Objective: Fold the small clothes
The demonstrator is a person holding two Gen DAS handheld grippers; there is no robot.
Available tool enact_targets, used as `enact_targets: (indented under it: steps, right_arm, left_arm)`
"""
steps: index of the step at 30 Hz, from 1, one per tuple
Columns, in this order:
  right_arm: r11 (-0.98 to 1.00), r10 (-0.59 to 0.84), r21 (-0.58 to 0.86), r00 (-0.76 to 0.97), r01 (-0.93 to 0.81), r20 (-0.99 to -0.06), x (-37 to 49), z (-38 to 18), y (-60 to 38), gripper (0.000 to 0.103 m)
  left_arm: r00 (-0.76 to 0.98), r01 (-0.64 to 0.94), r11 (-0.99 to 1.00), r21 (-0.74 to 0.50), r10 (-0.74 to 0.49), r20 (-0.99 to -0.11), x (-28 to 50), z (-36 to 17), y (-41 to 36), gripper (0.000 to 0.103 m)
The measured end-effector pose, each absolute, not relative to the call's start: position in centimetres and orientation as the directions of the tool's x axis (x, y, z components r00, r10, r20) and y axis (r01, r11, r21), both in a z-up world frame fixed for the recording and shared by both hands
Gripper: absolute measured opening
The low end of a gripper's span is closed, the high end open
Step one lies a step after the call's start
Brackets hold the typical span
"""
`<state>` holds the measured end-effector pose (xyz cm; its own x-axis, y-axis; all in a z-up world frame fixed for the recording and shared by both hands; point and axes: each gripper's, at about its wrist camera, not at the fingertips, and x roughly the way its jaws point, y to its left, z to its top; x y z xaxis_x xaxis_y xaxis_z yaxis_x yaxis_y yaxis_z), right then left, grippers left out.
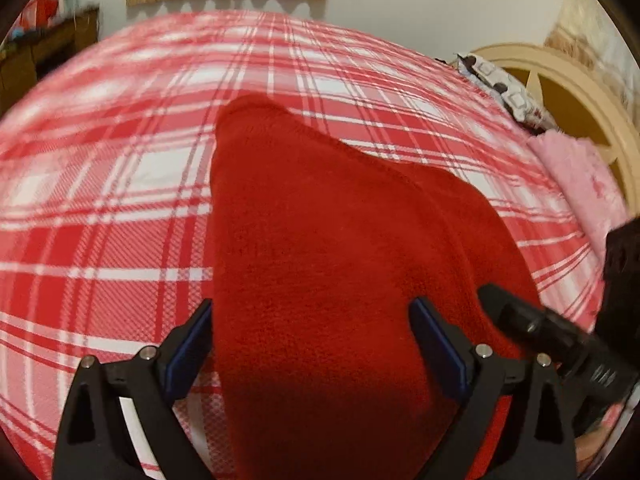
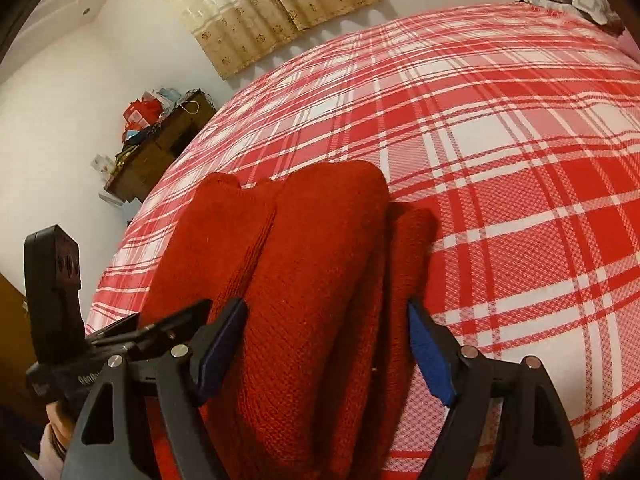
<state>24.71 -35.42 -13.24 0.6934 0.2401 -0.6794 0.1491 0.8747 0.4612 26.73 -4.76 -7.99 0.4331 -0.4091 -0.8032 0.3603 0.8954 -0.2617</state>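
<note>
A red knitted garment (image 1: 320,240) lies folded in layers on the red and white plaid bed cover (image 1: 120,200). My left gripper (image 1: 312,316) is open, its blue pads on either side of the garment's near end. My right gripper (image 2: 328,320) is open too, straddling the garment (image 2: 312,280) at its near end. The right gripper's body shows at the lower right of the left wrist view (image 1: 560,340). The left gripper's body shows at the lower left of the right wrist view (image 2: 60,300). The garment's near edge is hidden below both views.
A patterned pillow (image 1: 504,88) and a pink cloth (image 1: 580,184) lie at the bed's right by a cream headboard (image 1: 580,88). A cluttered wooden table (image 2: 160,144) stands beside the bed's far left. A beige curtain (image 2: 272,8) hangs on the far wall.
</note>
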Motion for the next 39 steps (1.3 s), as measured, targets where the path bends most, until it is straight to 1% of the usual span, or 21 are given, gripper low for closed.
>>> enact_targets:
  steps: [2, 4, 6, 10, 11, 12, 13, 14, 15, 18, 23, 28, 35, 39]
  right_arm:
    - [0.874, 0.249, 0.465, 0.694, 0.139, -0.676, 24.6, -13.3, -35.4, 0.068]
    - [0.879, 0.243, 0.457, 0.696, 0.136, -0.676, 24.4, -13.3, -35.2, 0.063]
    - [0.885, 0.231, 0.445, 0.699, 0.138, -0.677, 24.1, -13.2, -35.0, 0.058]
    - [0.894, 0.198, 0.421, 0.706, 0.154, -0.679, 23.7, -12.9, -34.4, 0.053]
    - [0.899, 0.180, 0.406, 0.707, 0.163, -0.684, 23.6, -12.8, -34.1, 0.051]
    - [0.906, 0.160, 0.387, 0.707, 0.172, -0.688, 23.4, -12.5, -33.7, 0.049]
    - [0.912, 0.140, 0.368, 0.707, 0.180, -0.693, 23.3, -12.3, -33.4, 0.048]
    - [0.921, 0.111, 0.339, 0.707, 0.190, -0.699, 23.1, -11.9, -32.8, 0.046]
    - [0.927, 0.094, 0.321, 0.706, 0.195, -0.702, 23.1, -11.7, -32.5, 0.045]
    - [0.942, 0.046, 0.268, 0.710, 0.204, -0.703, 22.7, -10.6, -31.2, 0.043]
    - [0.936, 0.059, 0.293, 0.731, 0.196, -0.679, 22.2, -9.3, -30.3, 0.042]
    - [0.932, 0.093, 0.319, 0.741, 0.169, -0.665, 22.5, -8.2, -27.9, 0.041]
    - [0.923, 0.178, 0.372, 0.754, 0.094, -0.632, 23.3, -6.6, -23.3, 0.041]
    - [0.923, 0.214, 0.382, 0.751, 0.054, -0.624, 23.8, -6.1, -20.1, 0.041]
  left_arm:
    - [0.436, 0.365, 0.896, -0.253, -0.404, -0.804, 26.6, -7.9, -5.1, 0.098]
    - [0.450, 0.374, 0.899, -0.230, -0.393, -0.802, 26.2, -7.8, -5.6, 0.095]
    - [0.460, 0.394, 0.890, -0.231, -0.408, -0.789, 25.6, -7.5, -5.9, 0.081]
    - [0.485, 0.389, 0.896, -0.216, -0.398, -0.779, 25.2, -7.2, -6.2, 0.072]
    - [0.490, 0.385, 0.897, -0.216, -0.397, -0.776, 25.1, -7.1, -6.1, 0.067]
    - [0.496, 0.386, 0.898, -0.213, -0.396, -0.772, 25.0, -6.9, -6.2, 0.060]
    - [0.507, 0.387, 0.899, -0.203, -0.392, -0.767, 24.8, -6.7, -6.2, 0.055]
    - [0.519, 0.389, 0.902, -0.188, -0.383, -0.764, 24.6, -6.4, -6.4, 0.048]
    - [0.530, 0.390, 0.905, -0.171, -0.373, -0.762, 24.5, -6.2, -6.5, 0.045]
    - [0.550, 0.385, 0.912, -0.142, -0.350, -0.758, 24.1, -5.6, -6.6, 0.042]
    - [0.558, 0.364, 0.917, -0.162, -0.354, -0.751, 23.8, -4.7, -5.3, 0.041]
    - [0.616, 0.347, 0.934, -0.089, -0.298, -0.729, 22.9, -3.4, -4.2, 0.041]
    - [0.674, 0.284, 0.956, -0.070, -0.251, -0.695, 22.6, -1.6, 0.3, 0.041]
    - [0.703, 0.246, 0.969, -0.032, -0.201, -0.682, 22.0, -1.1, 2.8, 0.041]
